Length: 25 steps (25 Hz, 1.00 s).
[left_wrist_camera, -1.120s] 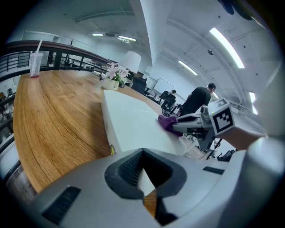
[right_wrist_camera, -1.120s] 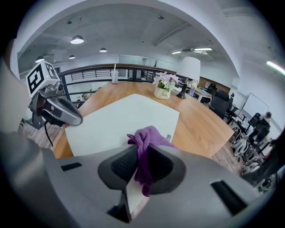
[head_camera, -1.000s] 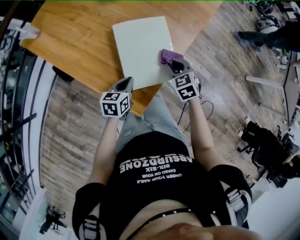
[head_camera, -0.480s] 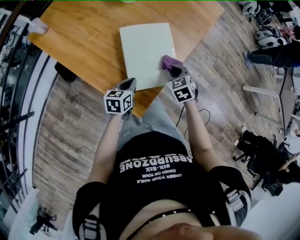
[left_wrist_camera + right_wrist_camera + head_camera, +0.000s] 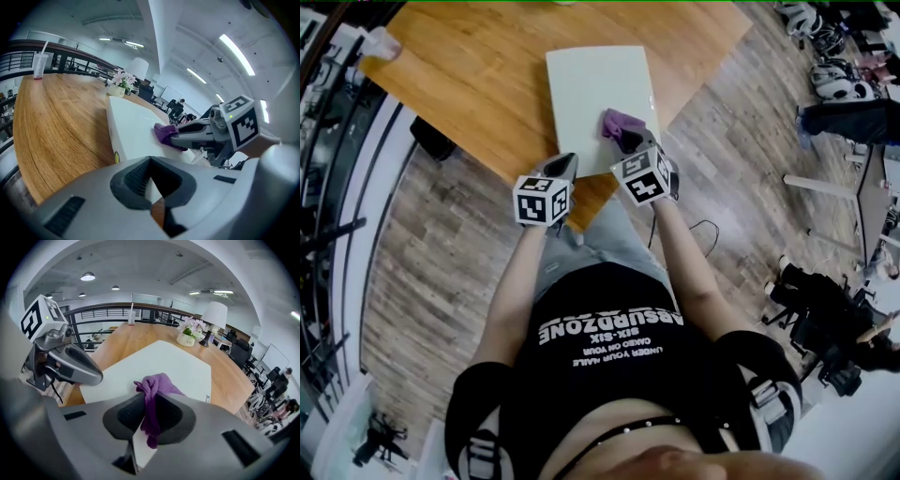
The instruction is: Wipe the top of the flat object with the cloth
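A white flat slab lies on the wooden table, near its front corner. A purple cloth rests on the slab's near right part, and my right gripper is shut on it. In the right gripper view the cloth bunches between the jaws over the slab. My left gripper is shut with nothing in it, its tip at the slab's near left corner. The left gripper view shows the slab, the cloth and the right gripper on it.
A cup with a straw stands at the table's far left corner. A flower pot and a white lamp stand beyond the slab. The table's front corner is just behind the grippers. A person stands at the right on the floor.
My right gripper has slid the purple cloth leftward from the slab's right edge onto its top. The left gripper has stayed at the near corner.
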{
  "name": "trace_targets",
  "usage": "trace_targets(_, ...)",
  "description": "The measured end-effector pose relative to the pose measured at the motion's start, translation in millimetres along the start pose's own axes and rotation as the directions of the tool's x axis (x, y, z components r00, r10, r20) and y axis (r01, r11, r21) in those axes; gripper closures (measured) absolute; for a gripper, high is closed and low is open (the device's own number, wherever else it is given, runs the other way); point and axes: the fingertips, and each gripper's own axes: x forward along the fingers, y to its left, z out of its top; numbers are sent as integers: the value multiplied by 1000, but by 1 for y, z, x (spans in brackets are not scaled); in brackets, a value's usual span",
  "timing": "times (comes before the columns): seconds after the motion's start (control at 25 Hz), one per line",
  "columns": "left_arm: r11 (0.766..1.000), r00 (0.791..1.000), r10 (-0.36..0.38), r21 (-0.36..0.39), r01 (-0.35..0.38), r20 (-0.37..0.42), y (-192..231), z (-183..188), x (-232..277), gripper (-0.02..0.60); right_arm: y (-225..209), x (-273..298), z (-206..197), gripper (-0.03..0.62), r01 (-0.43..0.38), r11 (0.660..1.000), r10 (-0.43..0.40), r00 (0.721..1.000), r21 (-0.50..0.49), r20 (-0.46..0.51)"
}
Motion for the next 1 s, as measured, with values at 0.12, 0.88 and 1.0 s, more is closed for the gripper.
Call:
trace_targets(0.12,1000,1000,-11,7,11,1,-2,-1,-1,565,13,6,10,531,-19,1000,20,1000,-25,5)
trace_targets(0.88,993,994,64,-103,-55,87,28,-21,-60,564,100,21,59,531,-152,958,169,984,-243,50)
trace_targets(1.0,993,994,64,-100,-55,87,29,-23,-65,564,107,18,56,531,-155,958,172,984,-241,52)
